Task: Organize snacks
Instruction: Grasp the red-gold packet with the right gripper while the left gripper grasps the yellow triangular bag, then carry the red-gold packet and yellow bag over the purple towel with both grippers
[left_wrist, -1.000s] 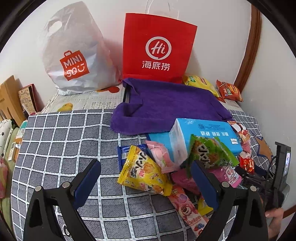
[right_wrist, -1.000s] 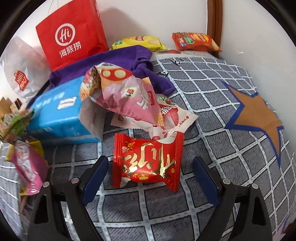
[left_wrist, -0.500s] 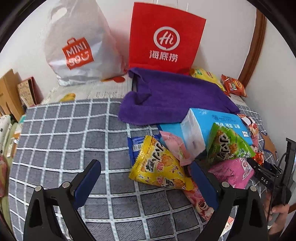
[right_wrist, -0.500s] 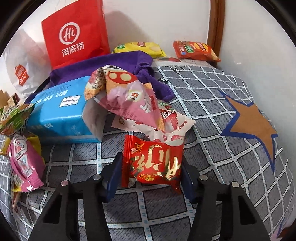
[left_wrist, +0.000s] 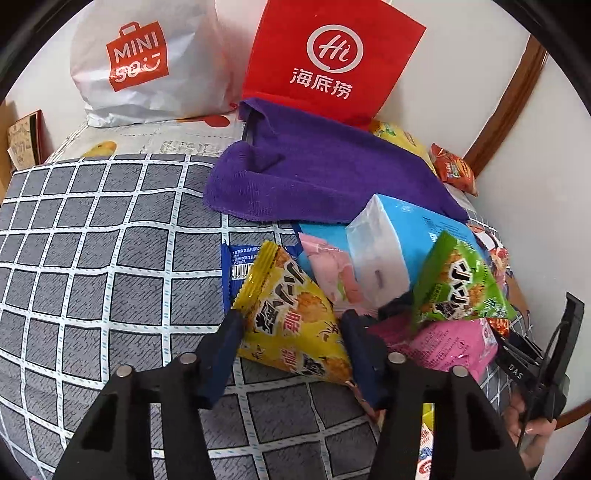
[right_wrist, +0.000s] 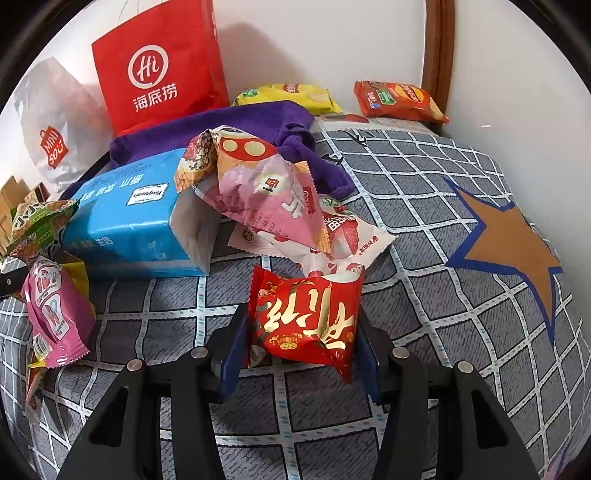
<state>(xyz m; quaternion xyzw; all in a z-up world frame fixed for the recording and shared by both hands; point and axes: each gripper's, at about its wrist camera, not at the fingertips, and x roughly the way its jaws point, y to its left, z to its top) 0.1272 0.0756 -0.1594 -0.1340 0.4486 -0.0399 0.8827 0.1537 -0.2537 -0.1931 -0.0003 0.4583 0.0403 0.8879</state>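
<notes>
Both grippers have just closed: the left gripper now pinches the yellow packet and the right gripper the red packet, mid-bed by the pile, ready for lifting.

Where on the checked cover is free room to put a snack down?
Free: the checked cover left of the yellow packet, below the purple towel, and the part around the brown star. Crowded: around the blue tissue pack, where packets pile up.
</notes>
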